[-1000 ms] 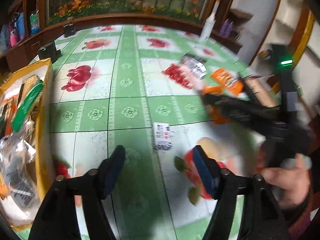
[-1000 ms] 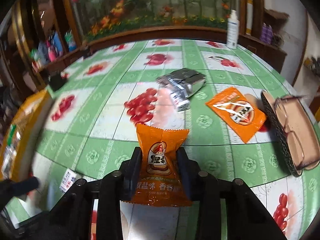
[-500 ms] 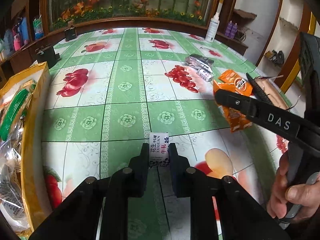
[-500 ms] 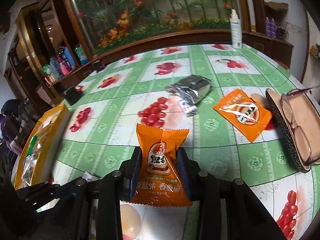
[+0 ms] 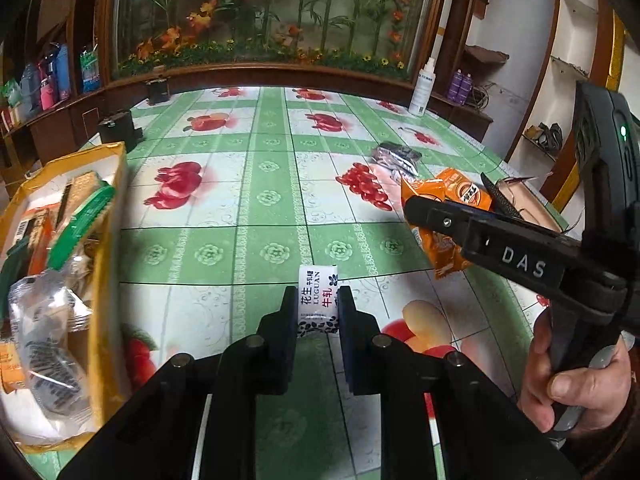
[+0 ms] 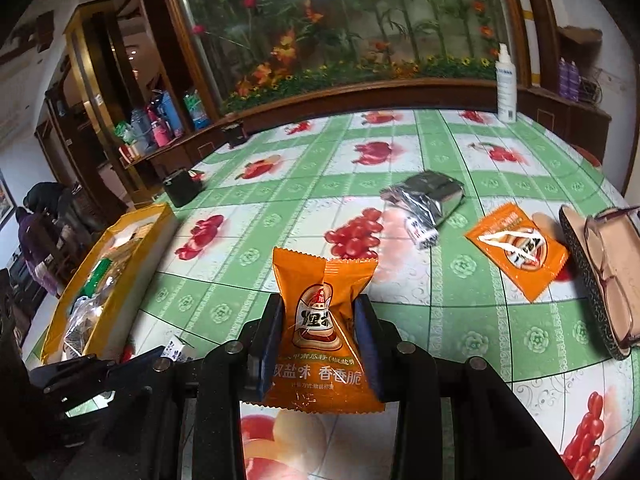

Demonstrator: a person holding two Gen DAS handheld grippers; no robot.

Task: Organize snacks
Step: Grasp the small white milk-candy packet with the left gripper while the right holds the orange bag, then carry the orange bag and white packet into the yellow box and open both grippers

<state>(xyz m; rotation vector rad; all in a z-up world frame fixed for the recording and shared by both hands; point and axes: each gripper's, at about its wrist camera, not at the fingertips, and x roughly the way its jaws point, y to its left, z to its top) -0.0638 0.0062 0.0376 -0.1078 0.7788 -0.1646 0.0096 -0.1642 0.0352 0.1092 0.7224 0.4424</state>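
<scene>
Altogether two orange packets [image 6: 325,330], one white candy [image 5: 318,300], perhaps two silver wrappers [image 6: 426,200].

Glossy orange plastic-film packet [image 6: 324,332], crinkled. Small white candy [image 5: 318,300] has a smooth glossy wrapper. Silver foil pack [image 6: 428,198] at 1 o'clock, shiny. Tablecloth [image 6: 400,284] looks like smooth vinyl. Yellow box [image 5: 108,240] looks like matt cardboard. Wood trim [image 5: 260,76] is glossy.

Open tablecloth [image 5: 224,240] lies between the yellow box [image 5: 114,208] and right claw [image 5: 416,208]
</scene>
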